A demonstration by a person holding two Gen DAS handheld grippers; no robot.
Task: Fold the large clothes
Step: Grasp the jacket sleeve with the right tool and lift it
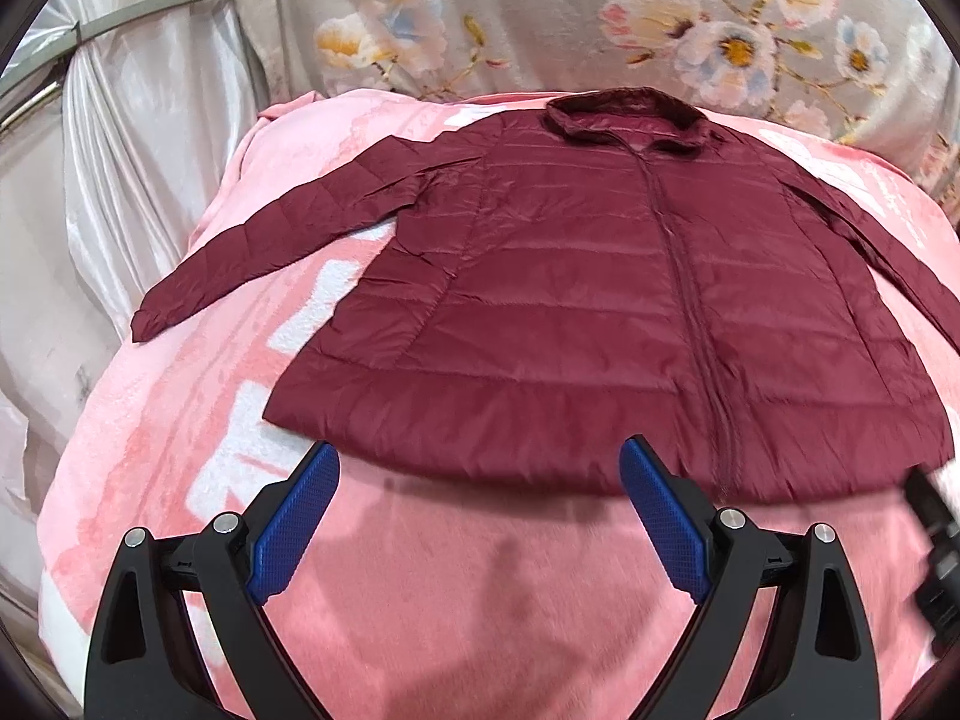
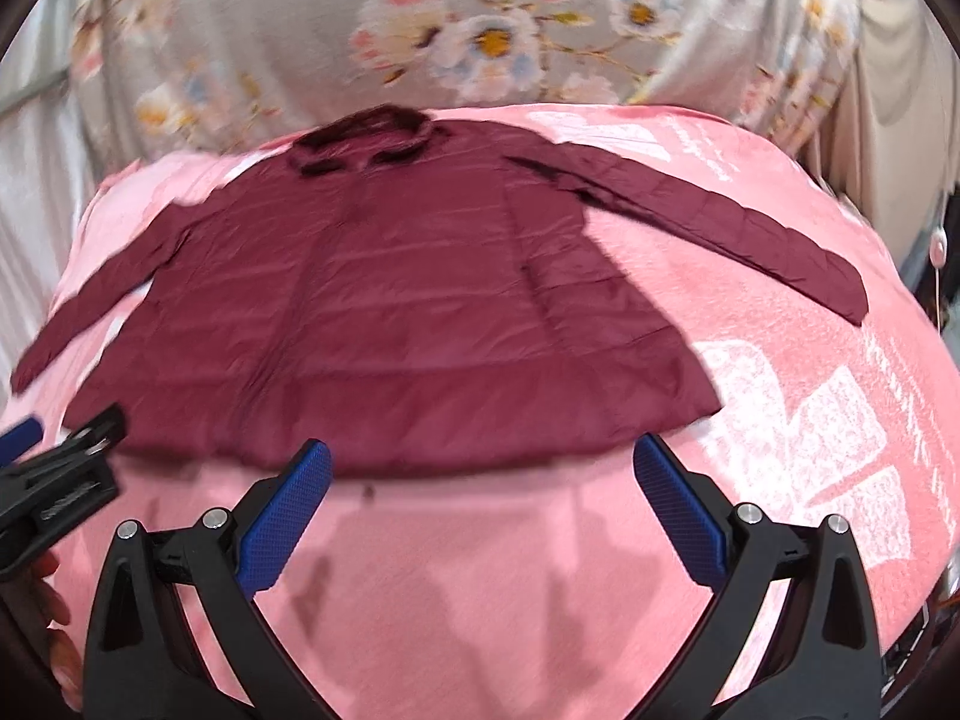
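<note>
Both claws hang spread and empty just short of the hem of the dark maroon quilted puffer jacket [image 1: 600, 300], which lies flat, front up and zipped, on the pink plush blanket [image 1: 480, 600] covering the bed. Left claw [image 1: 480, 519]: blue textured pads wide apart, nothing between them, aimed at the hem left of the zip line. Right claw [image 2: 480, 516]: likewise spread, aimed at the hem nearer the jacket's right edge. Collar [image 1: 624, 111] points away toward the grey floral bedding [image 1: 540, 12] at the head of the bed; both sleeves are laid out diagonally from the body — left sleeve [image 1: 270, 240] toward the white satin drape, right sleeve [image 2: 720, 228] out over the blanket's white lettering. Judgement: the garment has been spread symmetrically so a fold line is easy to find; no fold made yet. Claws likely sit at the hem side to pick up the bottom corners or reach for the sleeves — which comes first cannot be told. Right view is motion-blurred.
</note>
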